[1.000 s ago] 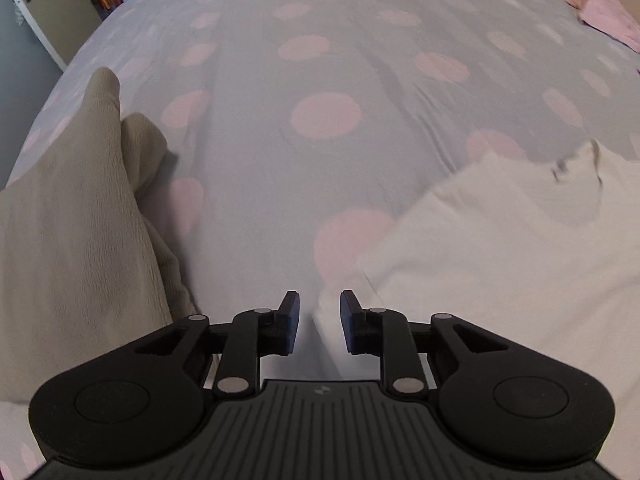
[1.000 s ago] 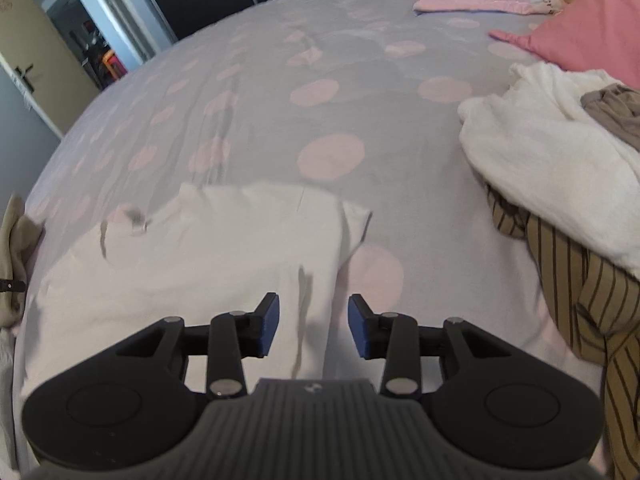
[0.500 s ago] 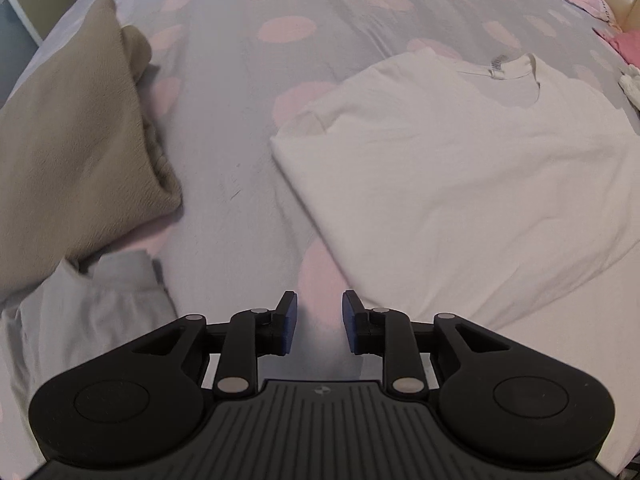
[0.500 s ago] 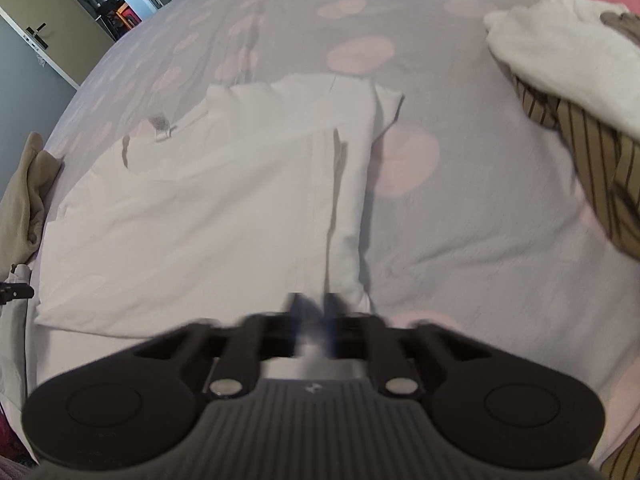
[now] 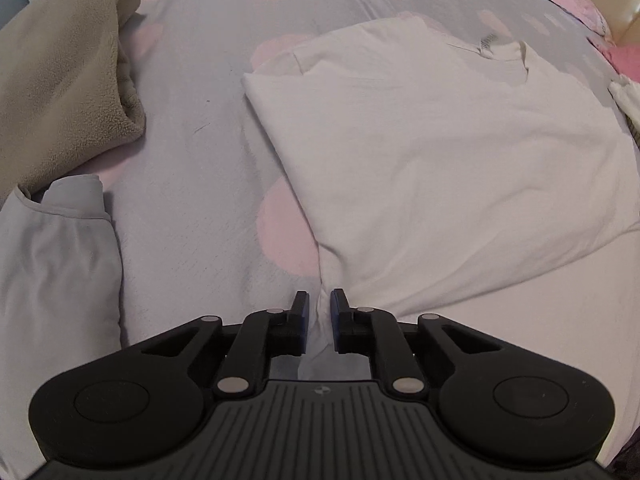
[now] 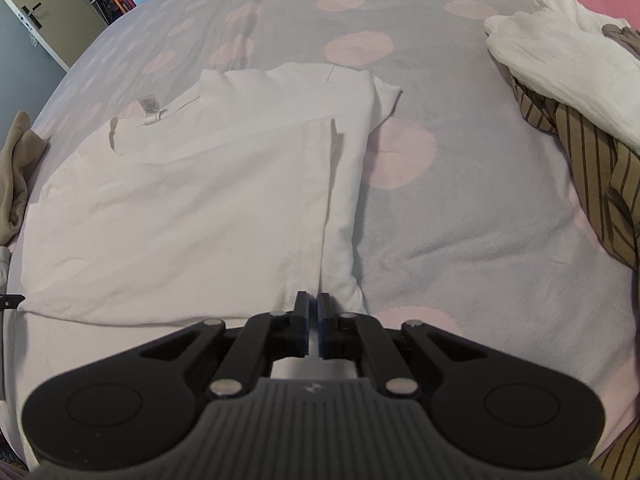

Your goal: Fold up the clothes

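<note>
A white T-shirt (image 5: 440, 160) lies flat on the bed, collar away from me, its sides folded inward. It also shows in the right wrist view (image 6: 192, 200). My left gripper (image 5: 319, 300) is closed down on the shirt's near left hem corner, with bunched cloth between its fingers. My right gripper (image 6: 313, 305) is shut on the shirt's near right hem corner, beside the folded-in right edge.
The bed sheet (image 5: 192, 184) is grey with pink dots. A beige fleece (image 5: 60, 80) and a pale grey garment (image 5: 52, 264) lie to the left. A heap with a white garment (image 6: 560, 64) and a brown striped one (image 6: 600, 184) lies to the right. Pink clothes lie at the far corner.
Both grippers came back from the shirt's shoulders to its near hem. Both closed on the hem corners; the right one shut fully.
</note>
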Tool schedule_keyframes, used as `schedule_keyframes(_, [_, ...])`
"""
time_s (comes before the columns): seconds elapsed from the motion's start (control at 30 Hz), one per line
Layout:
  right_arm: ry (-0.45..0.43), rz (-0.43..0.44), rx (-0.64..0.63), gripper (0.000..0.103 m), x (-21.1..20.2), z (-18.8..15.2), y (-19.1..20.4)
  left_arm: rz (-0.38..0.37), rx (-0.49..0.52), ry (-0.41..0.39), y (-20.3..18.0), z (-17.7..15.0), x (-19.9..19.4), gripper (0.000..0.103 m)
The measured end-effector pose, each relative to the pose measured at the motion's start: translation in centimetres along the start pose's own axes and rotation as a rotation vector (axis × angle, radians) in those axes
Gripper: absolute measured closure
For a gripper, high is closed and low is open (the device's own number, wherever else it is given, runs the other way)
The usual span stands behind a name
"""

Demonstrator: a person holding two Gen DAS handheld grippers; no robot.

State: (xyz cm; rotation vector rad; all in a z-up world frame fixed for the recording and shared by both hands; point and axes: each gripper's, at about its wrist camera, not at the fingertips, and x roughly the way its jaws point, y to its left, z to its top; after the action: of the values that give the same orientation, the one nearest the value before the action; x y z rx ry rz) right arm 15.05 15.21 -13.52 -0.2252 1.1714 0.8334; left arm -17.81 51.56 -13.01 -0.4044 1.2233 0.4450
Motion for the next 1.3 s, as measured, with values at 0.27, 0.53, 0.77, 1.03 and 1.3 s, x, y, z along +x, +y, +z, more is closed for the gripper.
schedule_keyframes(0.27, [-0.005, -0.043, -0.036, 0.103, -1.1, -0.3, -0.1, 0.161, 0.080, -0.012, -0.5, -0.8, -1.0, 0.094])
schedule_keyframes(0.53, [-0.051, -0.064, -0.042, 0.097, -3.7, -0.8, -0.4, 0.123, 0.081, -0.064, -0.6, -1.9, -3.0, 0.093])
schedule_keyframes(0.77, [-0.075, -0.003, -0.174, 0.097, -6.0, -2.5, 1.9, 0.075, 0.124, -0.072, -1.9, -4.0, -4.3, 0.091])
schedule_keyframes(1.03, [-0.066, 0.039, -0.434, 0.094, -8.3, -6.7, 5.3, 0.024, 0.246, -0.137, -5.1, -7.9, -6.4, 0.090])
schedule_keyframes(1.3, [-0.010, 0.096, -0.730, 0.086, -9.3, -13.2, 8.9, 0.005, 0.451, -0.172, -8.9, -13.3, -7.9, 0.085])
